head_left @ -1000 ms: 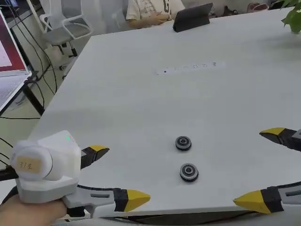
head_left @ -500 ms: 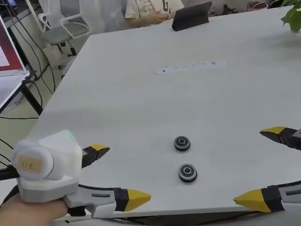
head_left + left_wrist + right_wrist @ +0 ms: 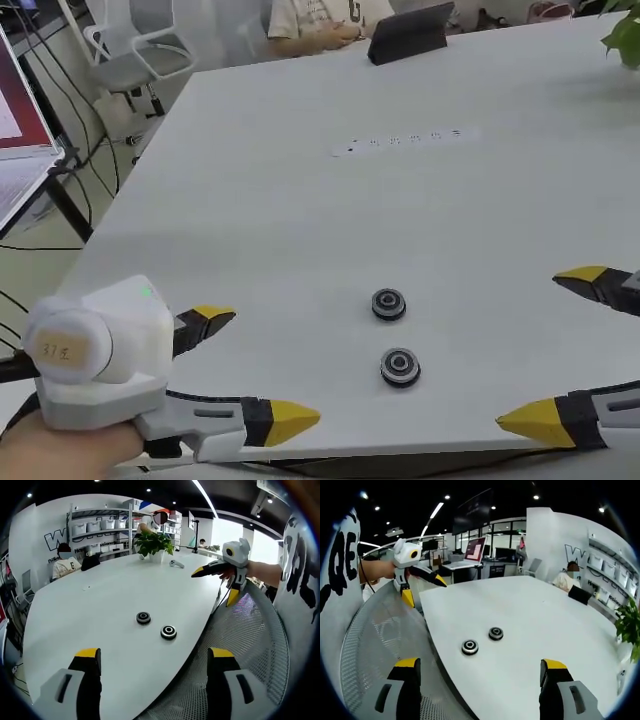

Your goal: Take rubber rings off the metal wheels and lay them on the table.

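Two small metal wheels with black rubber rings lie flat on the white table: the far wheel [image 3: 389, 304] [image 3: 143, 618] [image 3: 495, 633] and the near wheel [image 3: 401, 366] [image 3: 168, 632] [image 3: 470, 647]. My left gripper [image 3: 255, 370] [image 3: 152, 661] [image 3: 424, 589] hovers open at the table's near left edge, well left of the wheels. Over the near right edge my right gripper [image 3: 560, 350] [image 3: 480, 670] [image 3: 215, 585] is open too, jaws spread wide. Nothing is between either pair of jaws.
A power strip [image 3: 400, 141] is set into the table's middle. At the far end a person [image 3: 320, 20] sits behind a dark tablet [image 3: 408, 34]. A potted plant [image 3: 622, 38] stands at the far right. Office chairs [image 3: 140, 55] are to the far left.
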`<state>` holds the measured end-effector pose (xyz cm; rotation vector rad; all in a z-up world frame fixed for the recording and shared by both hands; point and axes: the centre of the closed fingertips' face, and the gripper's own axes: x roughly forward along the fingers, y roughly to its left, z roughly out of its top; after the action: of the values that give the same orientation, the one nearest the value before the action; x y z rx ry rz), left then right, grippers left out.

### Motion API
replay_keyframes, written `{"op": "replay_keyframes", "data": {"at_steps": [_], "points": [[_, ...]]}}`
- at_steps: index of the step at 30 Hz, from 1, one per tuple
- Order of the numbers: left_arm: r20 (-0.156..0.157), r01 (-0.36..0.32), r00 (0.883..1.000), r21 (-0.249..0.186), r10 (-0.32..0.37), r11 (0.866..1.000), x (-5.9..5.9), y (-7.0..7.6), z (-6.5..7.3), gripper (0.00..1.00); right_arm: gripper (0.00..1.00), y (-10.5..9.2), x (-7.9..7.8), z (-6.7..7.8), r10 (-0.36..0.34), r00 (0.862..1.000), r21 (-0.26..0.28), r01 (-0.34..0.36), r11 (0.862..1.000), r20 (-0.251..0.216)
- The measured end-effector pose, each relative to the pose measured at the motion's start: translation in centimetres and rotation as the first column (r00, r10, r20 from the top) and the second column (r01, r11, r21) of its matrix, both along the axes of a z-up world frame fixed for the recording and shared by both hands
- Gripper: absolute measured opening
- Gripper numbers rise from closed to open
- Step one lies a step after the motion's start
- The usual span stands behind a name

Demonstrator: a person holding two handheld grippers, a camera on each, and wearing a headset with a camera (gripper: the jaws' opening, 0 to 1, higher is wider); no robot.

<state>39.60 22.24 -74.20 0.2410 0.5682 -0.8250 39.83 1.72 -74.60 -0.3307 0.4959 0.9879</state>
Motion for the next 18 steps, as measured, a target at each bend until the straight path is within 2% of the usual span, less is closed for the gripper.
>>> {"op": "replay_keyframes", "data": {"at_steps": [5,18], "points": [[-0.007,0.008,1.000,0.002,-0.008,1.000,-0.11,0.05,-0.09,0.84,0.99,-0.01,-0.04,0.02,0.002,1.000,-0.001,-0.002,1.000,-0.001],[0.008,0.031,0.999,0.008,-0.031,0.999,0.33,-0.11,0.54,0.81,0.98,0.05,0.37,0.38,0.010,1.000,-0.005,-0.010,1.000,0.010]]}}
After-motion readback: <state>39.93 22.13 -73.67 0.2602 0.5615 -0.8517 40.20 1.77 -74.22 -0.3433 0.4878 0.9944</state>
